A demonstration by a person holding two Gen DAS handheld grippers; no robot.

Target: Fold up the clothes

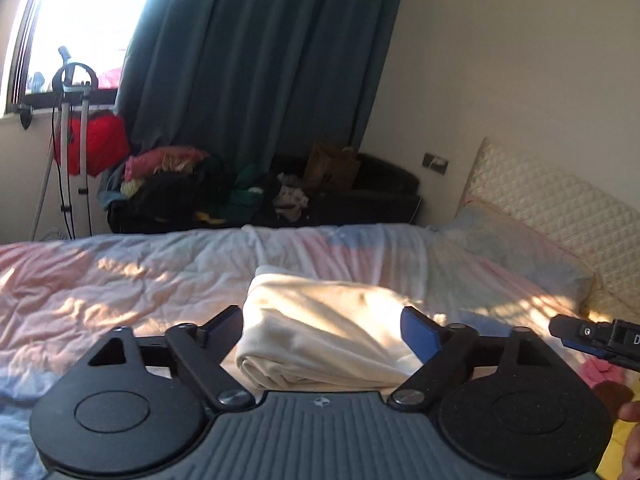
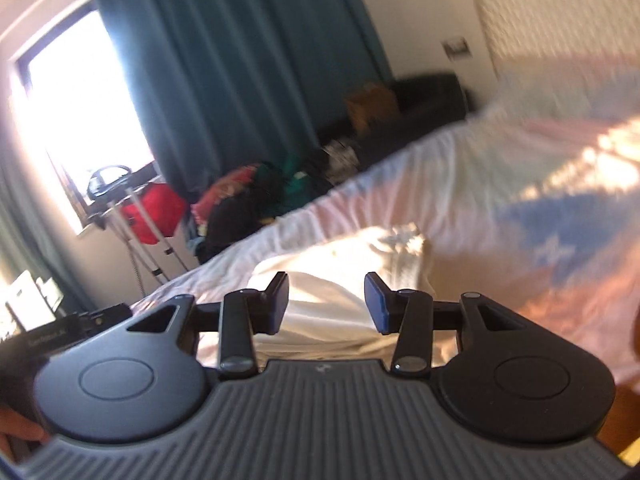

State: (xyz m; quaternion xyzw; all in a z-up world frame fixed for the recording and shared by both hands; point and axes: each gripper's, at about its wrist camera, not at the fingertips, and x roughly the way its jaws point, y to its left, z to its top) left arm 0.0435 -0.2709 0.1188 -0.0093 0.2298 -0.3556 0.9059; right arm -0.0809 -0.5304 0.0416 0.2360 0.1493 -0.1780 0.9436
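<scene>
A cream-white garment (image 1: 320, 328) lies folded into a thick bundle on the bed. It also shows in the right wrist view (image 2: 340, 280), blurred. My left gripper (image 1: 322, 330) is open, its jaws wide on either side of the bundle's near end, holding nothing. My right gripper (image 2: 326, 304) is open and empty, just above the bundle's near edge. The right gripper's tip (image 1: 592, 338) shows at the right edge of the left wrist view. The left gripper's side (image 2: 80, 324) shows at the left of the right wrist view.
The bed has a pink and blue quilt (image 1: 120, 280), a pillow (image 1: 520, 256) and a quilted headboard (image 1: 560, 216). Behind it stand a dark sofa piled with clothes (image 1: 224, 192), a garment steamer stand (image 1: 72, 140), a teal curtain (image 1: 256, 60) and a bright window (image 1: 80, 12). Pink and yellow cloth (image 1: 600, 368) lies at right.
</scene>
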